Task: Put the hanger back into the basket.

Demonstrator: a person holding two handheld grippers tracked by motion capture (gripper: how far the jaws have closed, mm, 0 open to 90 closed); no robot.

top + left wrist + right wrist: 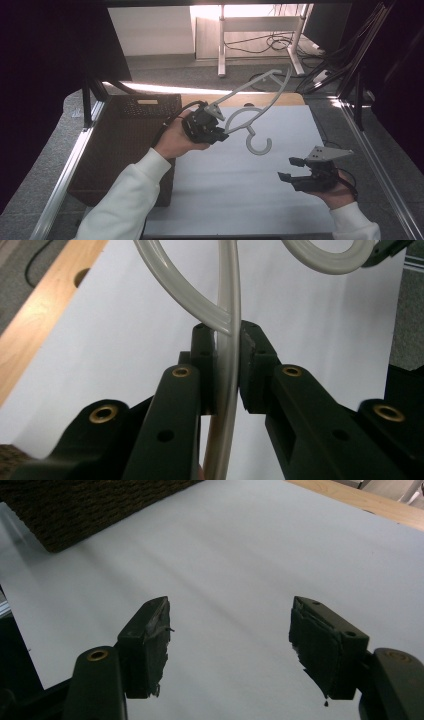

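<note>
A: We see our right claw point(290, 168) nearest, jaws spread and empty, white surface point(225, 195) bare around it.

B: Beyond it our left claw point(220, 134) is clamped on the hanger point(260, 107), lifted above that surface; the left gripper view shows the pads point(252, 367) pinching its rod.

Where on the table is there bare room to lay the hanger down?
The white sheet lies bare between the brown woven basket and the open right tool. The left tool, shut on the pale plastic hanger, crowds the sheet's far left.
</note>
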